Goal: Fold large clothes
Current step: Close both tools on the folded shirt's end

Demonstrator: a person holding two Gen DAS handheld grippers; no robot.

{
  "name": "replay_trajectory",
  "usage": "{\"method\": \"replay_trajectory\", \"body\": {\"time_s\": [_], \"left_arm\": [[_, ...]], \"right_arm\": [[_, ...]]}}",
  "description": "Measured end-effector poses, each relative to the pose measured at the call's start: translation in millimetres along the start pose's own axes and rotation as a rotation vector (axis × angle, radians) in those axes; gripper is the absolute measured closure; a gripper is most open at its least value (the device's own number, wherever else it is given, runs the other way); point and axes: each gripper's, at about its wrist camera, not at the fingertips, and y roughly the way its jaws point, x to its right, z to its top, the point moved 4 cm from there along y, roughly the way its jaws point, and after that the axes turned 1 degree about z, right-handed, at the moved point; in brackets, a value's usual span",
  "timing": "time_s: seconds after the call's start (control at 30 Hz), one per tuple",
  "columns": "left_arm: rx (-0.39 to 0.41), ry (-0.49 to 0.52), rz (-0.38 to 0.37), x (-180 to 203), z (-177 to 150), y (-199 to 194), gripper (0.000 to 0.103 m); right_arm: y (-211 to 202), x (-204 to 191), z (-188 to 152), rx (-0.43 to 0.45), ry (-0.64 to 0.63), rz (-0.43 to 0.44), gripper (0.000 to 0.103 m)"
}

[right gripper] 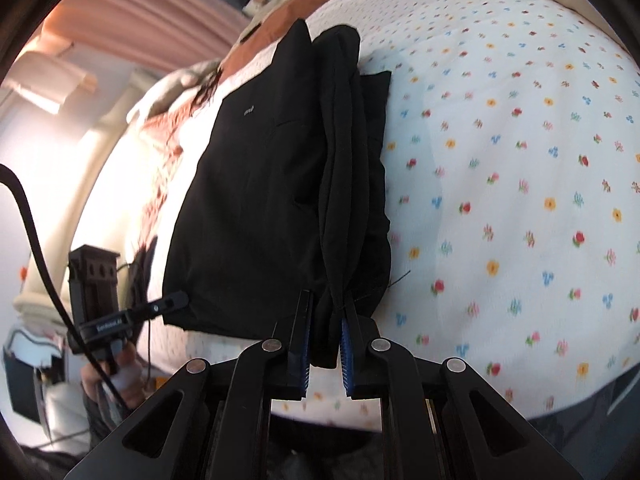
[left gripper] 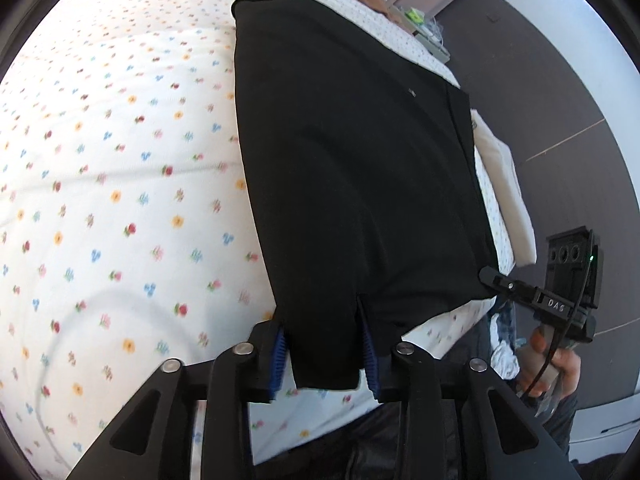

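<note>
- We cannot read the small white mark on the black garment.
- The garment hides the bedspread beneath it.
- The bedspread's flowers blur near its edges.

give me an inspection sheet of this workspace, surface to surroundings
surface: white quilted bedspread with small coloured flower print, gently rumpled.
job's things: black fabric garment, partly folded into a long panel, its near edge lifted by both grippers.
clutter: white folded cloth at the bed's edge; brown blanket at the far end.
grippers: left gripper shut on the garment's corner flap; right gripper shut on bunched layers of the garment.
cables: black cable looping to the left gripper's handle.
surroundings: dark grey floor; pink curtains.
</note>
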Motion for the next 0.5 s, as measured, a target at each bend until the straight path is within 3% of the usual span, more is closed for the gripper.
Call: {"method": "replay_trajectory", "body": {"time_s": [0.03,0.1,0.17,0.2,0.3,0.5], "left_arm": [[-0.013,-0.002,0.01,-1.2,0.6,0.9,0.066],[-0.034,-0.003,0.021,-3.1,3.6,3.9,0.059],[-0.027,-0.012,0.015,-3.9,11.2,5.7,0.053],[-0.009,-0.021,0.015,-5.5,16.6,4.3,0.049],[0.045,-0.046,0.018,-11.8,32.0,-2.0,0.043],[0.07,-0.09,0.036,-25.6,61.9,0.5,0.043]], "right_arm": [[-1.6,-0.1,2.6,0.0,-0.01,-0.017,0.083],[-7.2,1.7,12.9,0.014,-0.025,-0.057,0.068],[-15.8,4.4,24.8,0.06,-0.015,-0.078,0.031],[-19.5,4.6,29.1,0.078,-0.009,-0.075,0.024],[-25.1,1.3,48.0,0.126,-0.019,-0.073,0.021],[-22.8,-11.4,92.9,0.187,-0.053,-0.06,0.021]]}}
